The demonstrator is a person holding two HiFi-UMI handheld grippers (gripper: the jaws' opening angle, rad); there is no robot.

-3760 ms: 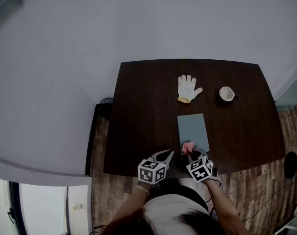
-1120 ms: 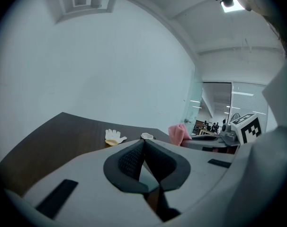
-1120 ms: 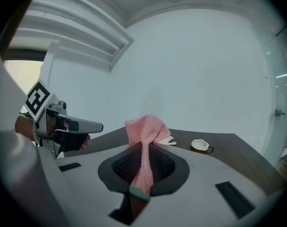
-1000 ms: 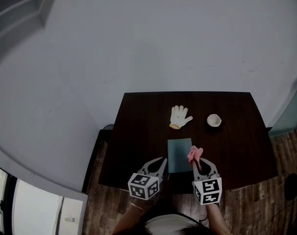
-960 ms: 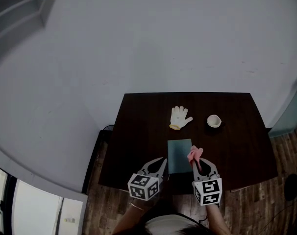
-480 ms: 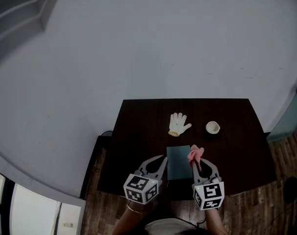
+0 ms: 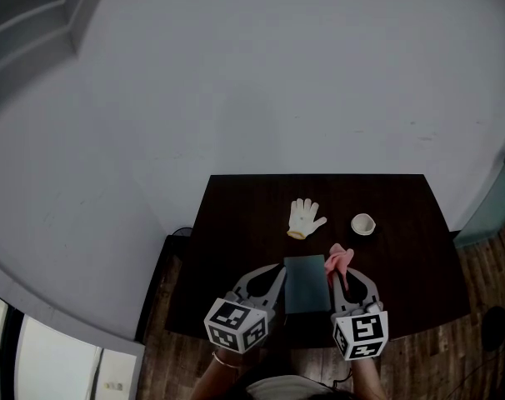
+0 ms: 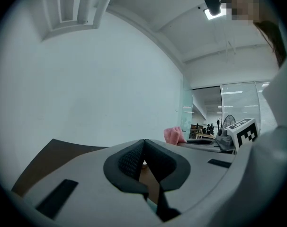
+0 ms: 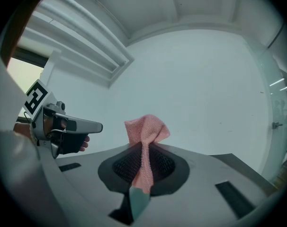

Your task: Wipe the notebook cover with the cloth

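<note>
The pink cloth (image 9: 144,135) is pinched between the closed pads of the right gripper (image 9: 142,149). A narrow strip of it is clamped down the middle of the jaws, and a folded tuft stands up above the fingertips. Below the fingers, through the gap at the base of the jaws, a sliver of teal is seen, matching the notebook (image 7: 307,283).

In the head view the notebook is laid flat on the dark table (image 7: 236,215), between the two grippers. Its right edge is just left of the right fingers, and the cloth is held beyond those fingertips, at the notebook's far right corner. Whether the cloth touches the cover cannot be told.

The left gripper (image 8: 144,144) is seen with its pads pressed together and nothing between them; its fingertips are just beside the notebook's left edge. In the left gripper view the cloth is seen ahead and to the right of the fingers.

Further beyond the fingertips of both grippers, well apart from the notebook, a white glove (image 7: 305,217) and a small white cup (image 7: 362,223) are set on the table.
</note>
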